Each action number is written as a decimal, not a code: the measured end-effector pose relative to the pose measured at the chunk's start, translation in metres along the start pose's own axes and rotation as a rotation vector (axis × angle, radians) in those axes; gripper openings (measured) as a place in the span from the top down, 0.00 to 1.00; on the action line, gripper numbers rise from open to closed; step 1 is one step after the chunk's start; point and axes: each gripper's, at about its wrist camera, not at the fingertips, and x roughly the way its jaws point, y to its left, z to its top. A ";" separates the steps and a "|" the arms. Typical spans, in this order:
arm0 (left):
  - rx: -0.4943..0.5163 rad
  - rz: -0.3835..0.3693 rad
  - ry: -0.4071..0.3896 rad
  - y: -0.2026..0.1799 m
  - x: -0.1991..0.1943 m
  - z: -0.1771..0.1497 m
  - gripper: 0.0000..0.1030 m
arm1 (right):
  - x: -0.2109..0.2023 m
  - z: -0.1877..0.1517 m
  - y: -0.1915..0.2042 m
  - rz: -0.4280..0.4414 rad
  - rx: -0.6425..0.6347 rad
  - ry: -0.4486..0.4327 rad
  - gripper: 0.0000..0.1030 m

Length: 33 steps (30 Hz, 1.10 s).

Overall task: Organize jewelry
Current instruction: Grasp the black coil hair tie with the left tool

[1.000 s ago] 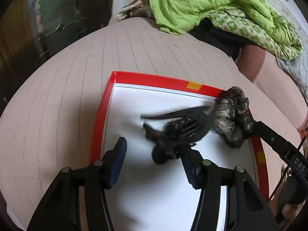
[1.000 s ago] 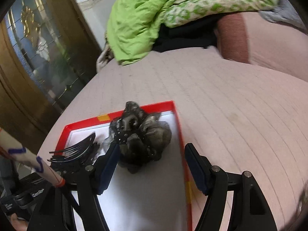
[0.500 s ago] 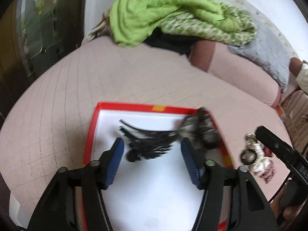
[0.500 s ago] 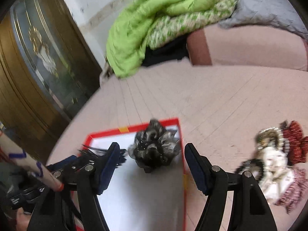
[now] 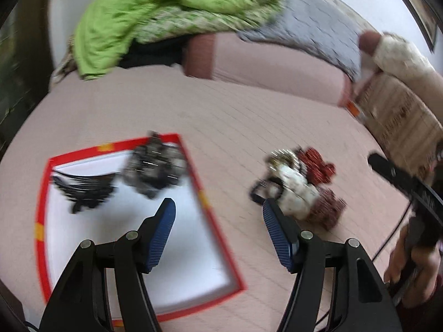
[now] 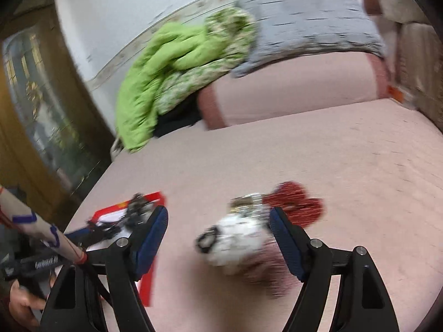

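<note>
Jewelry pile of red, white and gold pieces lies on the pink bed, well right of the red-rimmed tray holding a black comb and dark scrunchie; left tongs gape wide, empty, by the tray's right rim; right tongs gape wide around the pile.

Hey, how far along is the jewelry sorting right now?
Partly done. The black comb-shaped hair clip and the dark ruffled scrunchie already lie in the red-rimmed white tray. Nothing is in hand: the left gripper and right gripper are both open and empty. Left to move: the pile of white, red and gold accessories on the pink bedspread.
</note>
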 end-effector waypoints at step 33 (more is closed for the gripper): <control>0.224 -0.139 0.020 -0.146 0.051 0.024 0.91 | -0.018 -0.001 -0.094 0.045 0.212 -0.045 0.22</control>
